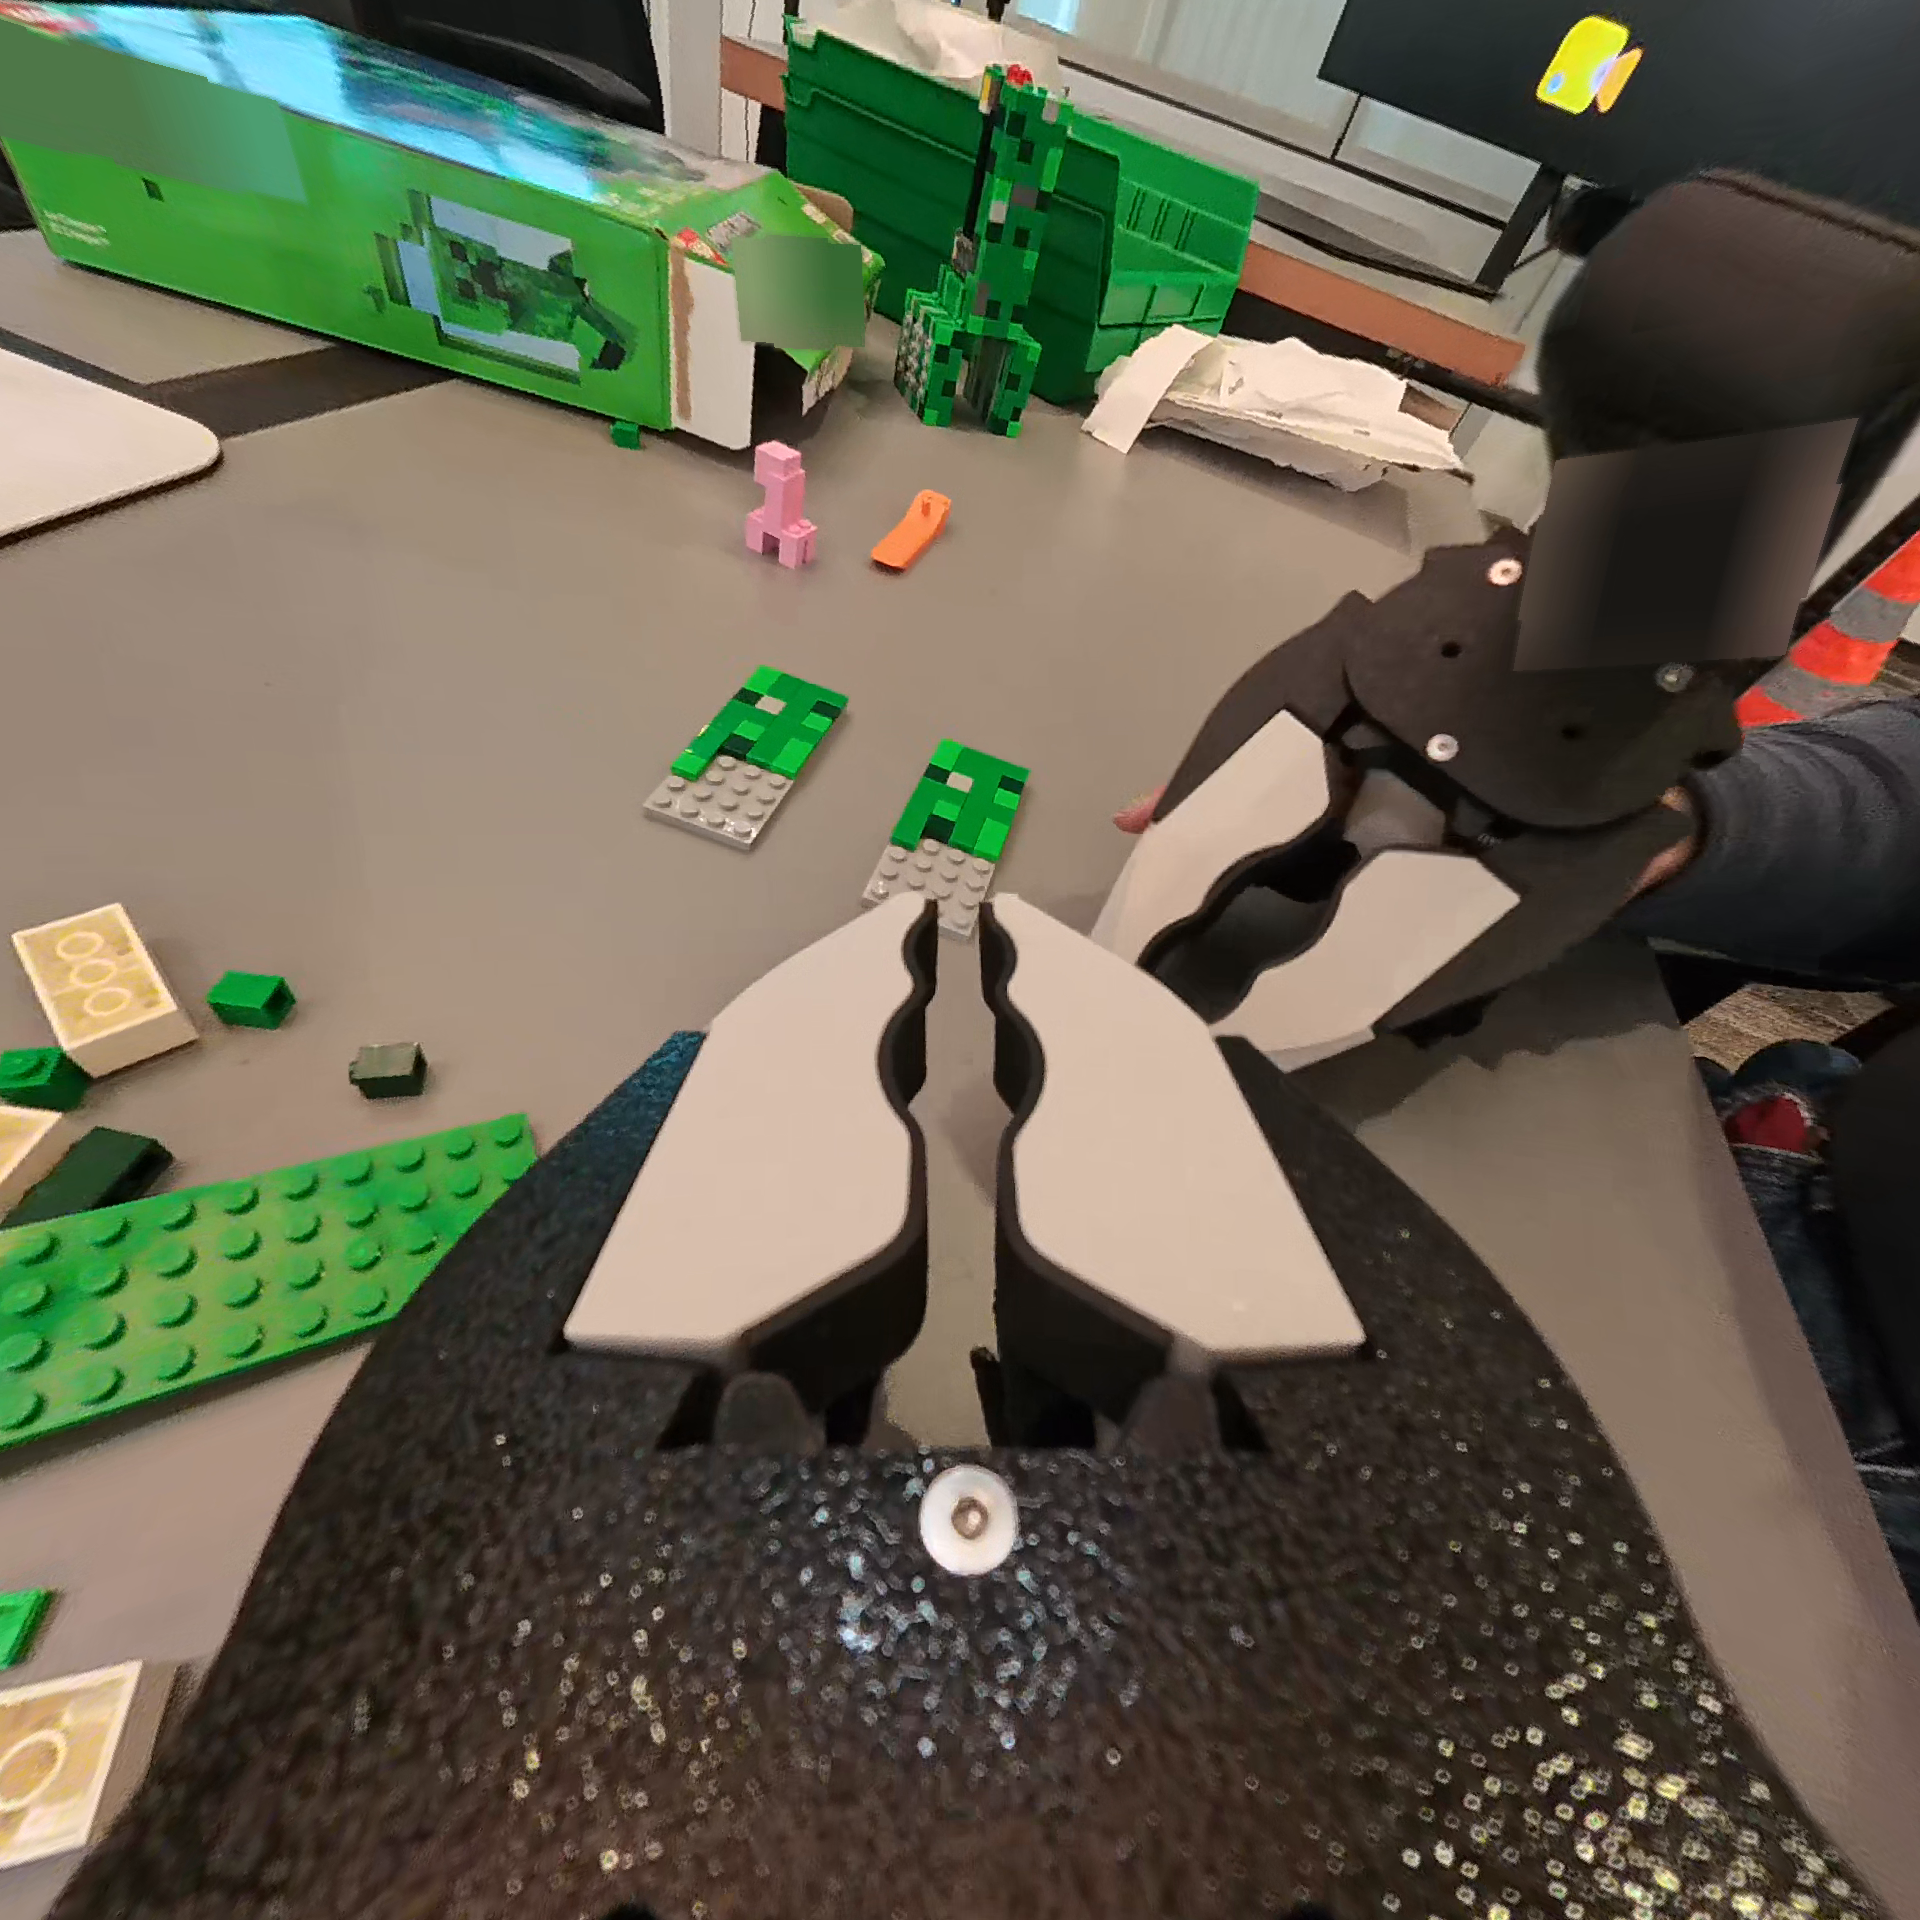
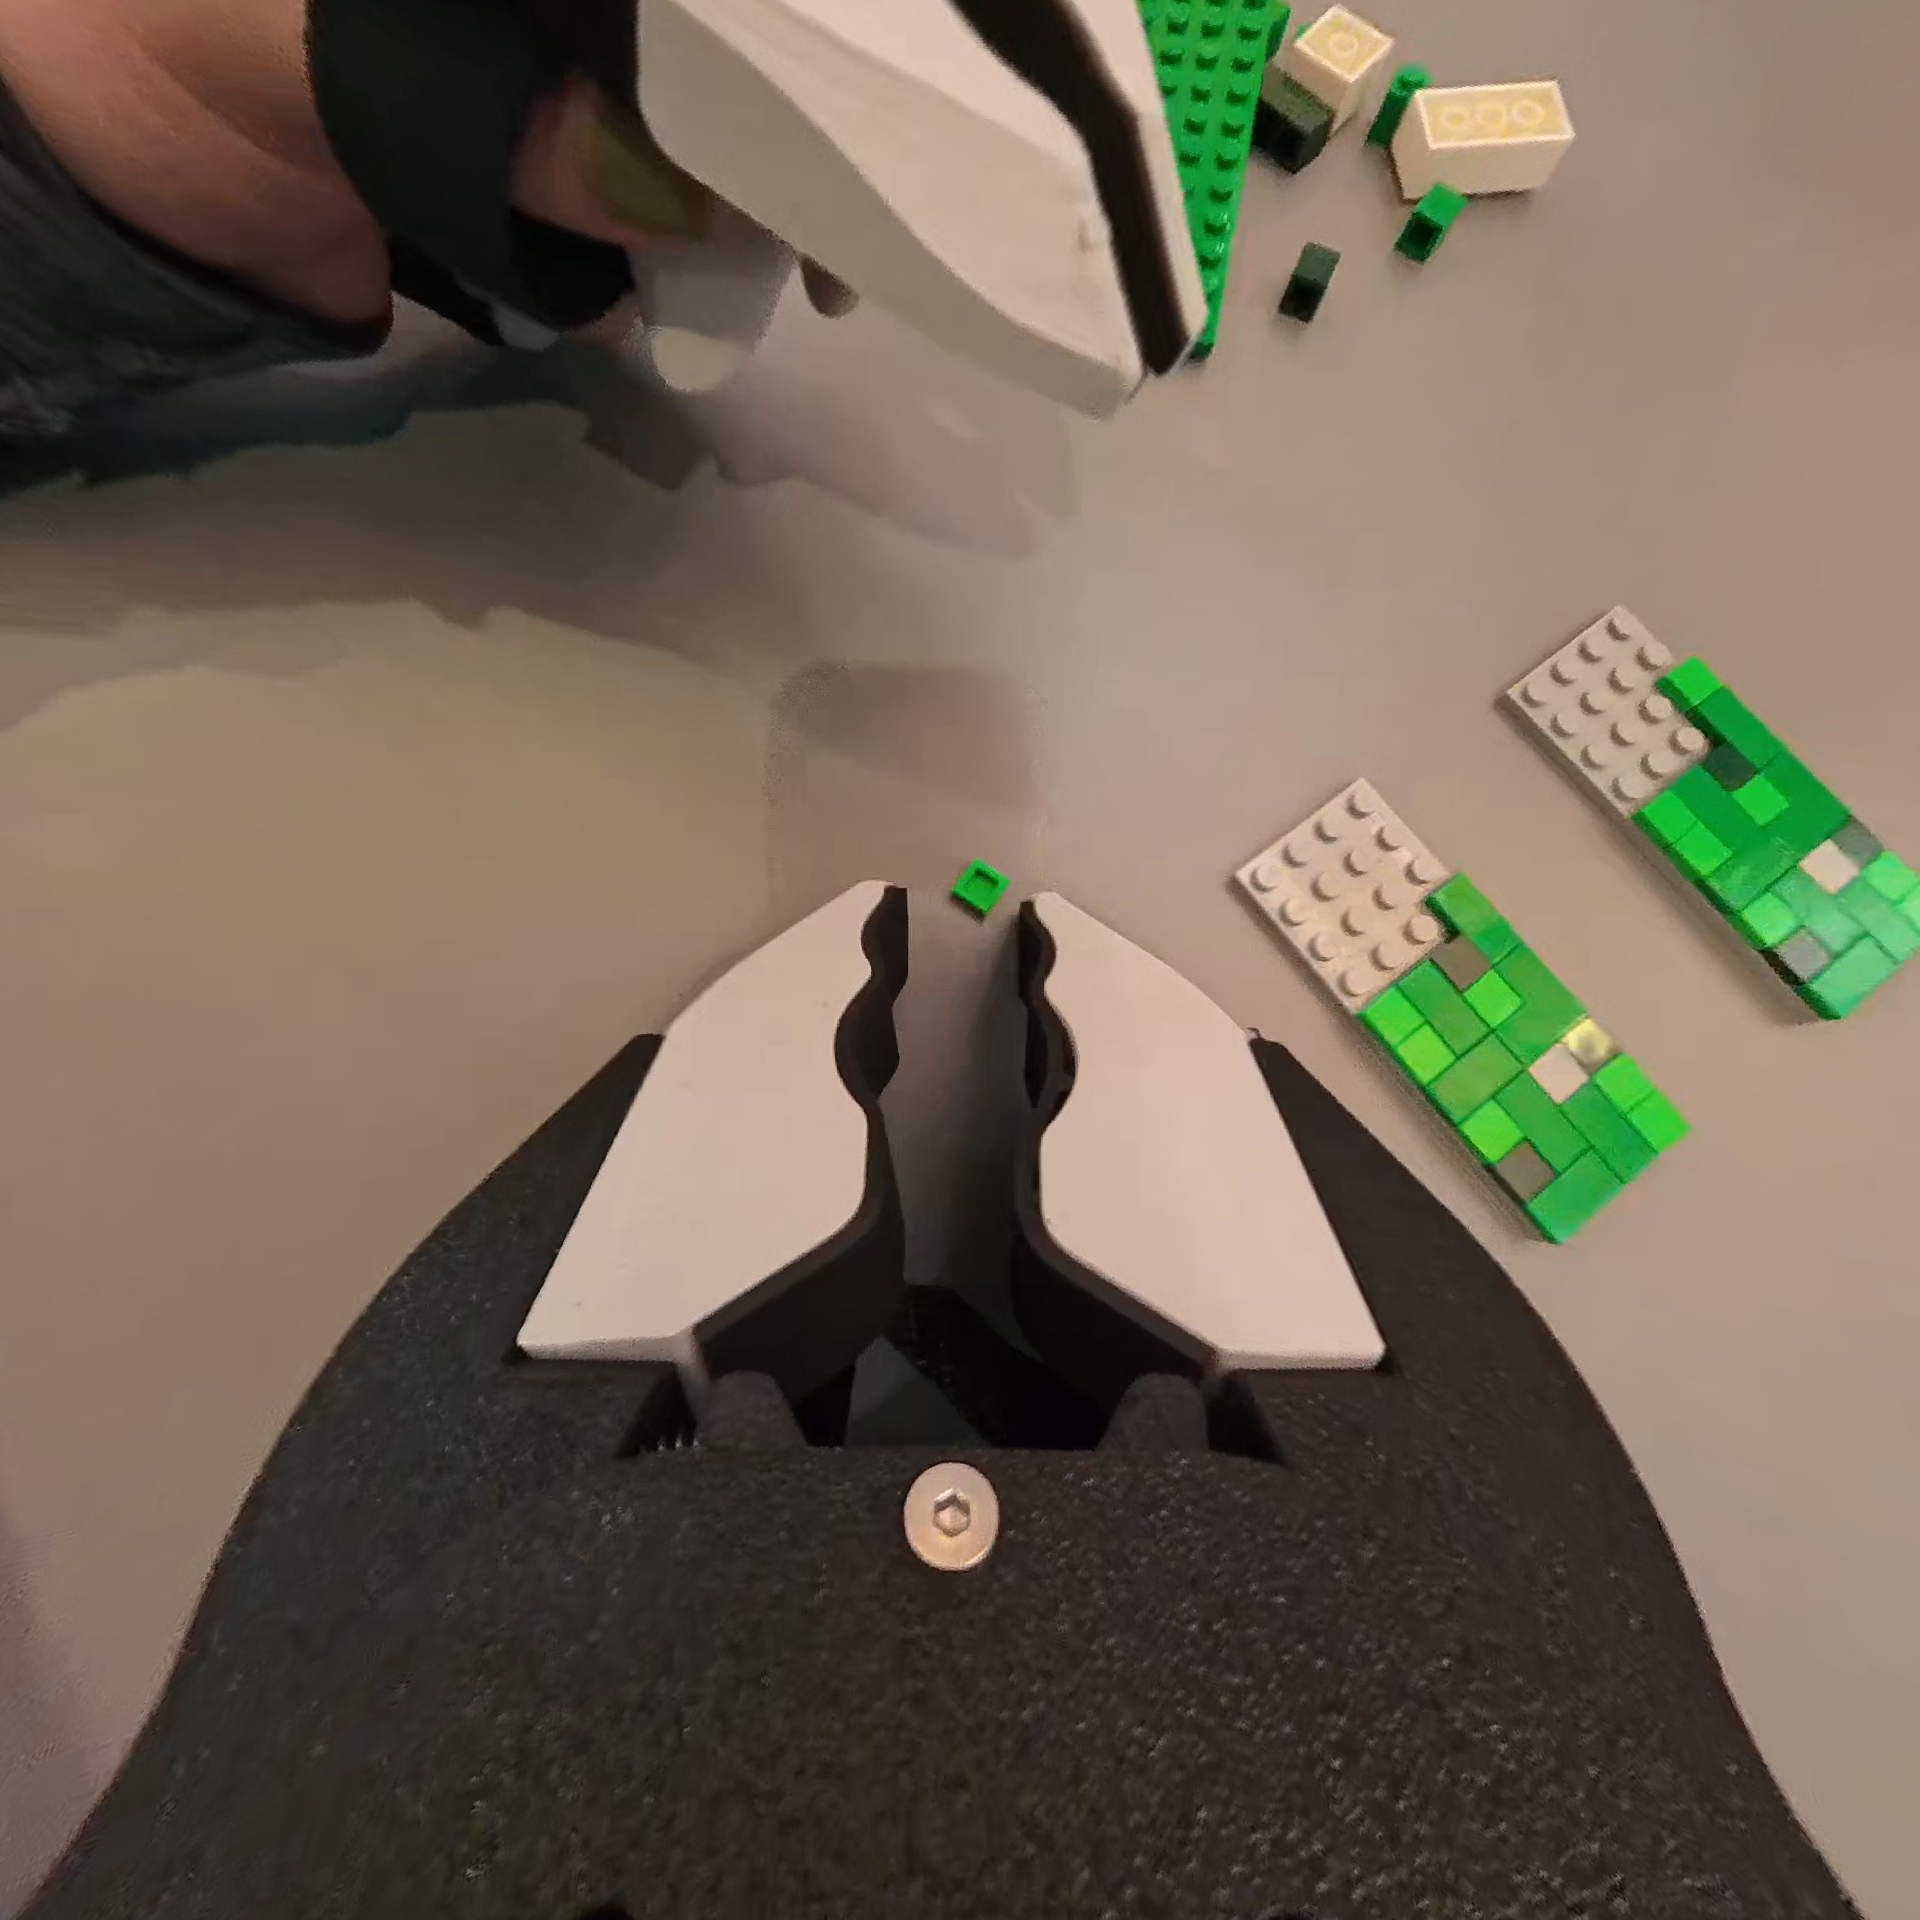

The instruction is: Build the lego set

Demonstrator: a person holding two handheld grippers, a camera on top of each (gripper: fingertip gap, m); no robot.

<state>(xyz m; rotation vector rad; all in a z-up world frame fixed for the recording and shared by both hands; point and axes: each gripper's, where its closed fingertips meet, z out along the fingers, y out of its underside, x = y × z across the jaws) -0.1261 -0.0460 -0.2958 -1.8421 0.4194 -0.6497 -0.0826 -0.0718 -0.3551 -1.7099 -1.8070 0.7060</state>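
My right gripper (image 2: 961,899) is open, low over the grey table (image 2: 468,935). A tiny green square tile (image 2: 980,890) lies upside down on the table just ahead of its tips, and neither pad touches it. My left gripper (image 1: 958,914) has its pads a narrow slit apart with nothing between them. It is lifted above the table, and the nearer grey plate partly covered in green tiles (image 1: 956,821) shows beyond its tips. That plate also shows in the right wrist view (image 2: 1455,1008). A second such plate (image 1: 746,758) lies to its left. Each gripper shows in the other's view, the right (image 1: 1184,961) and the left (image 2: 1138,374).
A green studded baseplate (image 1: 229,1268), white bricks (image 1: 99,987) and small green bricks (image 1: 251,1000) lie at the left. Farther back are a green box (image 1: 364,229), a tall green brick figure (image 1: 987,270), a pink figure (image 1: 779,504), an orange tool (image 1: 912,530), a green bin (image 1: 1132,229) and crumpled paper (image 1: 1278,405).
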